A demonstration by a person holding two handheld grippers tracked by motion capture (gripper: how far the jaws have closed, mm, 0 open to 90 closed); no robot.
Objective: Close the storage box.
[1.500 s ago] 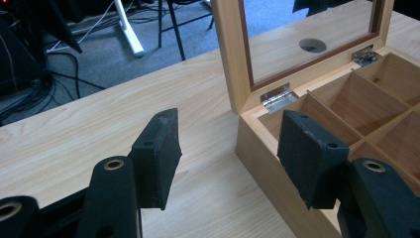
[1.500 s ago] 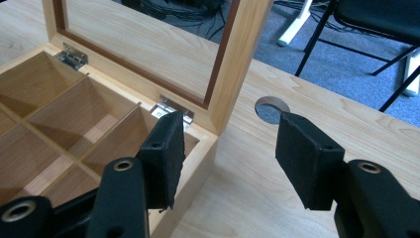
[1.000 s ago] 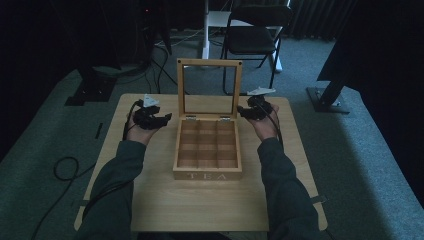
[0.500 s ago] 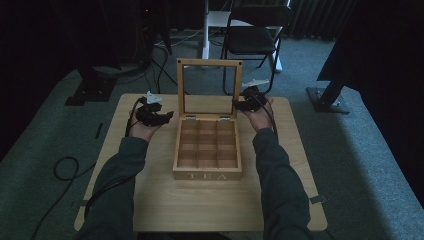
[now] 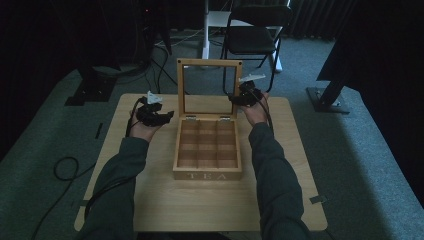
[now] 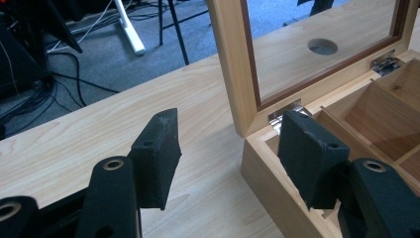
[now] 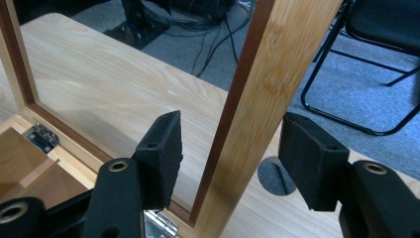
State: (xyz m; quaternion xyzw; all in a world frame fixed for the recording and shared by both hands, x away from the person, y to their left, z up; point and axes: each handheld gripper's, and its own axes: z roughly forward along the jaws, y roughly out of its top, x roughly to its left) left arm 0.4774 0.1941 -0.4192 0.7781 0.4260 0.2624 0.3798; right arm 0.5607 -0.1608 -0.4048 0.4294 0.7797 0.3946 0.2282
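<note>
Wooden tea box (image 5: 207, 162) open, compartments bare, right tongs (image 7: 228, 144) straddling lid frame (image 7: 262, 99)

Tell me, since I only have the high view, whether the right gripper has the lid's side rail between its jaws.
Observer: Yes. In the right gripper view the lid rail stands between the open jaws of the right gripper, with a gap on each side.
Operator: Report the left one.
Observer: The left gripper is open too, holding nothing; one jaw hangs over the table, the other over the back left corner of the box.
Operator: Check the hinges.
Observer: A metal hinge sits at the lid's foot, and the lid stands upright.
</note>
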